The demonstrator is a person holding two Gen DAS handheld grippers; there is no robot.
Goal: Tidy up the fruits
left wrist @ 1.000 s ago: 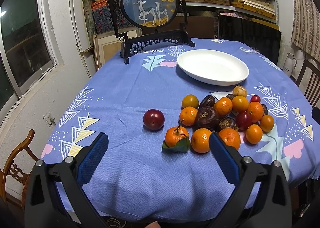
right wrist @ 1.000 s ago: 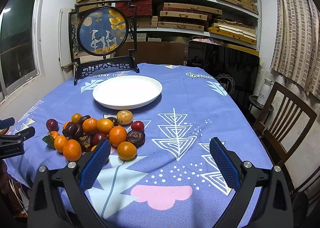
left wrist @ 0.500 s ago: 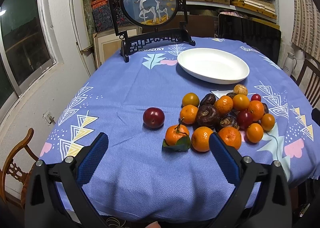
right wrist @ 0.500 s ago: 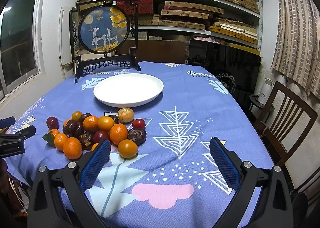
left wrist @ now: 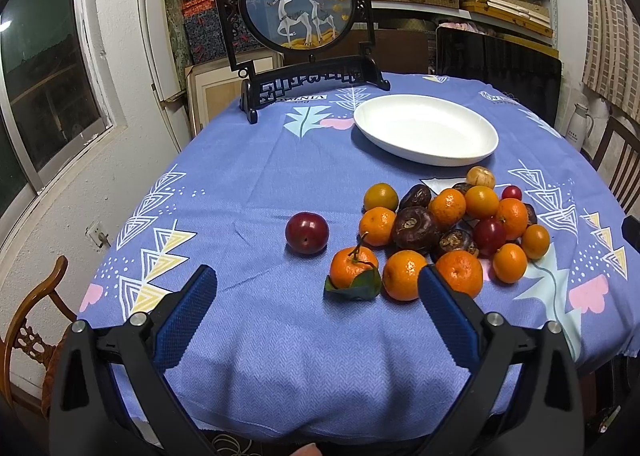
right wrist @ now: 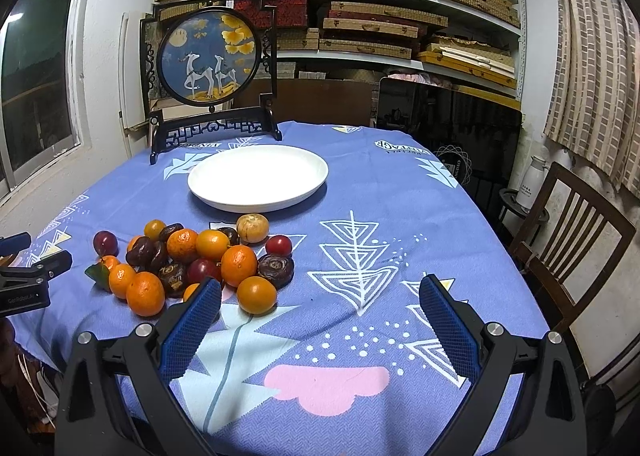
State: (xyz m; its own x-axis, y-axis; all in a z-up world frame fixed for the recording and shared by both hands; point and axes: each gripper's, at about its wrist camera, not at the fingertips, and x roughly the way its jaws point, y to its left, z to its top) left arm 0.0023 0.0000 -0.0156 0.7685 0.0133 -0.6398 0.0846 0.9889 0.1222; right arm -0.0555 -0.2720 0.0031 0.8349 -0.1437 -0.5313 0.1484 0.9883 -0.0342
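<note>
A round embroidered deer screen in a black carved wooden stand [right wrist: 210, 67] sits on the blue patterned tablecloth [right wrist: 380, 215]. A brown slatted wooden chair [right wrist: 568, 240] stands beside the table.

Bare tablecloth [left wrist: 256, 183] left of fruit pile [left wrist: 448, 232]; plate [left wrist: 426, 129] beyond.

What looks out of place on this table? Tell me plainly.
The white plate has nothing on it, while all the fruit lies loose in a heap on the tablecloth. One red plum sits apart, left of the heap. Nothing looks spilled or damaged.
</note>
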